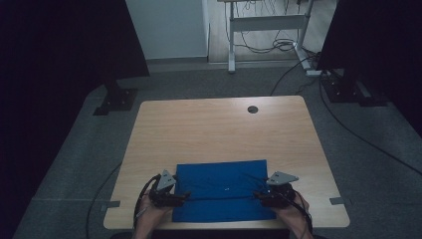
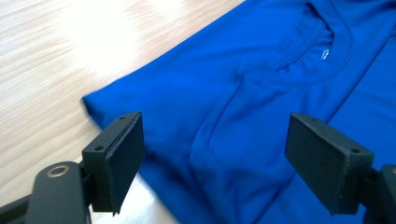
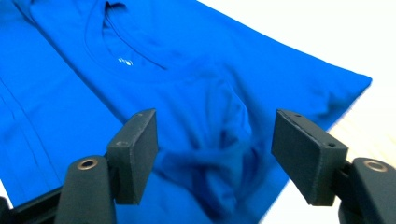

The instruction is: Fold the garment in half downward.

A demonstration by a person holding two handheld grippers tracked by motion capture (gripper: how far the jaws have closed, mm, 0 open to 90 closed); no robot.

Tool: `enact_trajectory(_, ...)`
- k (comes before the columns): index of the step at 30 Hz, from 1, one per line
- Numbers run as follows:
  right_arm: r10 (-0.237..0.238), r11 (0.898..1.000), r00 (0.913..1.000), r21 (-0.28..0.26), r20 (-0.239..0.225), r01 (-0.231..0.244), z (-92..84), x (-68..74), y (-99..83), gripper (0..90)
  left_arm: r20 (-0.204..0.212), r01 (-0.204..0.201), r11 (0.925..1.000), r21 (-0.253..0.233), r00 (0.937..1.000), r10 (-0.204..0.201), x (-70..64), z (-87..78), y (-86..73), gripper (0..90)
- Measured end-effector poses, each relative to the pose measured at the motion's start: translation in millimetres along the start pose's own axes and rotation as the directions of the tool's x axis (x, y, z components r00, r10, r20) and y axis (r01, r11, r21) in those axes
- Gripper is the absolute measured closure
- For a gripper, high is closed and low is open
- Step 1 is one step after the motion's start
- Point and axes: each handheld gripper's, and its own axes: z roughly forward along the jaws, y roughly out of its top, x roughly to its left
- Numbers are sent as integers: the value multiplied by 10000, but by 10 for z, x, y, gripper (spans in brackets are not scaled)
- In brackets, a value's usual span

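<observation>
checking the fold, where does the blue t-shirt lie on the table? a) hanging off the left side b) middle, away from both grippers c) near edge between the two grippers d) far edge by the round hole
c: the blue t-shirt lies folded at the table's near edge, with the left gripper and right gripper at its sides.

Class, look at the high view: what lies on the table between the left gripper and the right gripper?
The folded blue shirt lies between the left gripper and the right gripper.

A folded blue shirt (image 1: 221,189) lay flat on the wooden tabletop (image 1: 219,129) between the two hand-held grippers. The left hand-held gripper (image 1: 185,196) met its left edge and the right hand-held gripper (image 1: 256,195) its right edge, jaws pointing inward.
</observation>
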Motion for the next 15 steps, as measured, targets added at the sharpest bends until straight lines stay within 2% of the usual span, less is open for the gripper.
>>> enact_trajectory(9,151,9998,9981,-99,-604,-158,175,-23,182,341,685,-43,9999,99,9976,36,25,231,175,286)
enact_trajectory(12,230,9997,9965,-65,-798,-236,252,-38,233,354,730,-162,9998,129,9972,153,32,274,198,296)
enact_trajectory(15,87,10000,9964,-20,-842,-89,320,-48,272,382,848,-163,9997,173,9963,148,43,360,234,325)
